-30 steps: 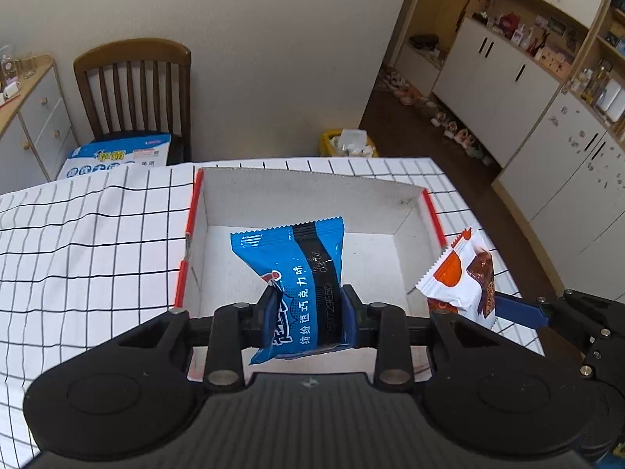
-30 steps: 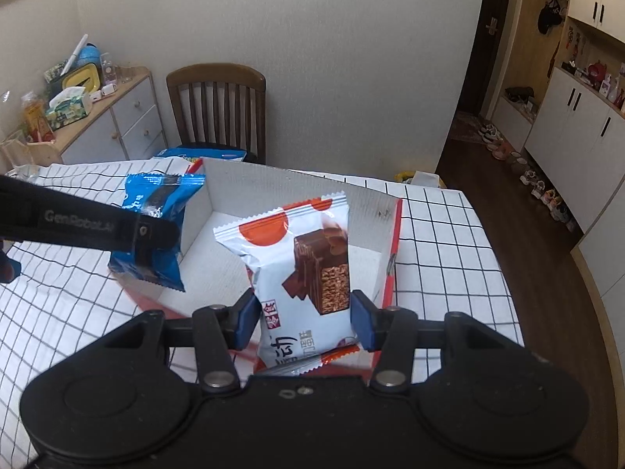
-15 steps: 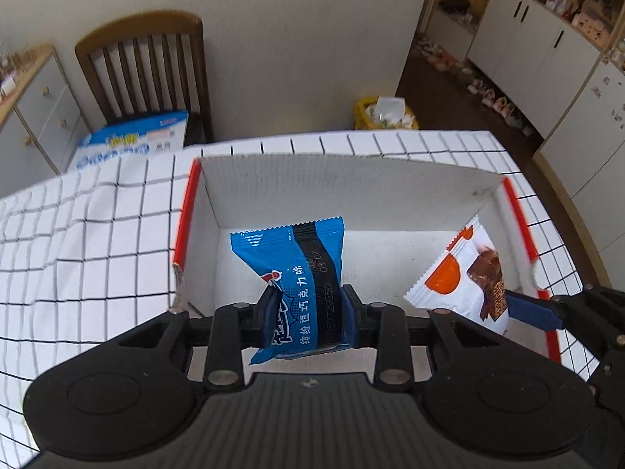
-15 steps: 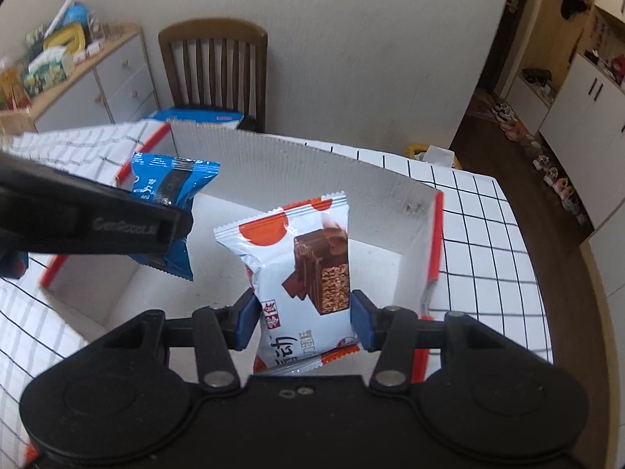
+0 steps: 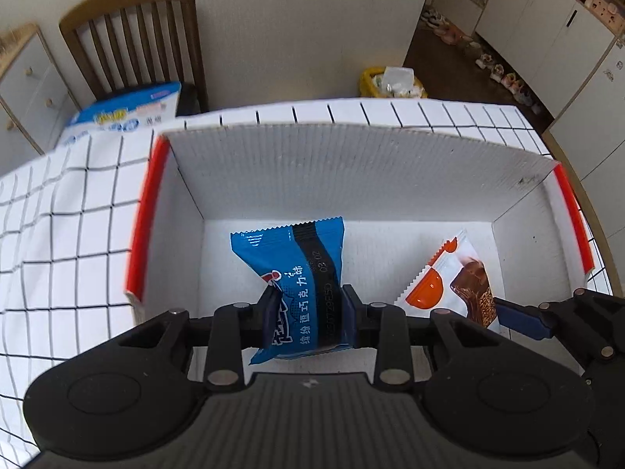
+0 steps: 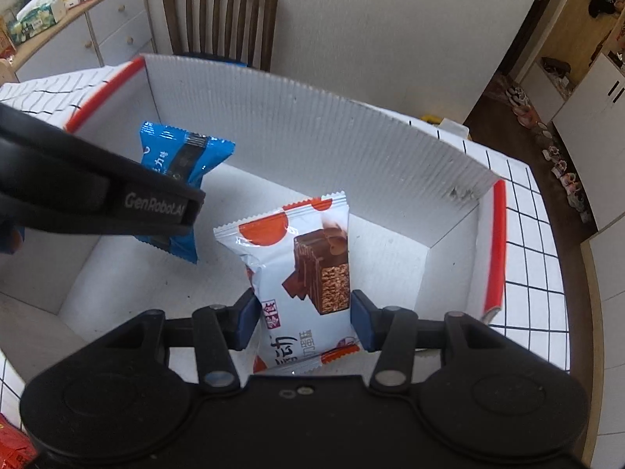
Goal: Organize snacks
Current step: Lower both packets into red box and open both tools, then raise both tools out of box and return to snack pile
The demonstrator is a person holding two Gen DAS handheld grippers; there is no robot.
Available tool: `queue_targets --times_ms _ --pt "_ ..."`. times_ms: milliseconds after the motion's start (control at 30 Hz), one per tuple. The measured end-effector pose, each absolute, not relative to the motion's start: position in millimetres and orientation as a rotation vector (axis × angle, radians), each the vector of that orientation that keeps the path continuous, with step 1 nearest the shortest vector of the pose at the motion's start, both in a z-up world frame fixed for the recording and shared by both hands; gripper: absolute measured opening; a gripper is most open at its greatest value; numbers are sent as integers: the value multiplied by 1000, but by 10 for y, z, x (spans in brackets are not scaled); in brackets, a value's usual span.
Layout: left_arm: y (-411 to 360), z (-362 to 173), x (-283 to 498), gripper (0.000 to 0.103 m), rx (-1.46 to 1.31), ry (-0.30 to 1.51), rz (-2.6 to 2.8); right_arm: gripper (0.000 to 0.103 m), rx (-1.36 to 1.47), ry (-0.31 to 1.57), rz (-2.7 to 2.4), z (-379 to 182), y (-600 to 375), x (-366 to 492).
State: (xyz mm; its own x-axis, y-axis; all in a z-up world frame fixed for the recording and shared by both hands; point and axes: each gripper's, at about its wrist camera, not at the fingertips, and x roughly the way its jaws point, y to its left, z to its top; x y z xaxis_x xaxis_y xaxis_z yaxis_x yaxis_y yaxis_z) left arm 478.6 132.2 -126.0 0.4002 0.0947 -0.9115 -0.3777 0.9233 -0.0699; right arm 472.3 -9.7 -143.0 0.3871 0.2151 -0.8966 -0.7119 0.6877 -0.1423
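My left gripper (image 5: 308,314) is shut on a blue snack packet (image 5: 297,273) and holds it inside a white cardboard box with red edges (image 5: 351,172). My right gripper (image 6: 304,322) is shut on a white and orange chocolate wafer packet (image 6: 300,265) and holds it inside the same box (image 6: 312,125). The blue packet (image 6: 183,164) shows at the left of the right wrist view, partly behind the left gripper's finger. The wafer packet (image 5: 453,277) shows at the right of the left wrist view. I cannot tell whether either packet touches the box floor.
The box stands on a table with a black-grid white cloth (image 5: 58,234). A wooden chair (image 5: 136,39) holding a blue carton (image 5: 129,113) is behind the table. A sideboard (image 6: 78,27) stands at the left wall. Something red (image 6: 11,453) lies at the near left.
Both grippers have moved forward and down, carrying their packets from over the box's front edge to inside the box. Both stay shut on their packets.
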Motion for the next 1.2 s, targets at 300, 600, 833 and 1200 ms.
queue_targets --times_ms 300,600,833,1200 --pt "1350 -1450 4856 33 -305 1180 295 48 -599 1046 627 -1527 -26 4761" --pt "1380 -1490 4842 33 -320 1182 296 49 -605 1059 608 -1589 -5 4778" --pt "1415 -1370 4766 49 -349 1150 290 57 -572 1040 604 -1532 -95 4844" --pt "1313 -854 4438 51 -323 1059 263 63 -495 978 625 -1075 -310 4644"
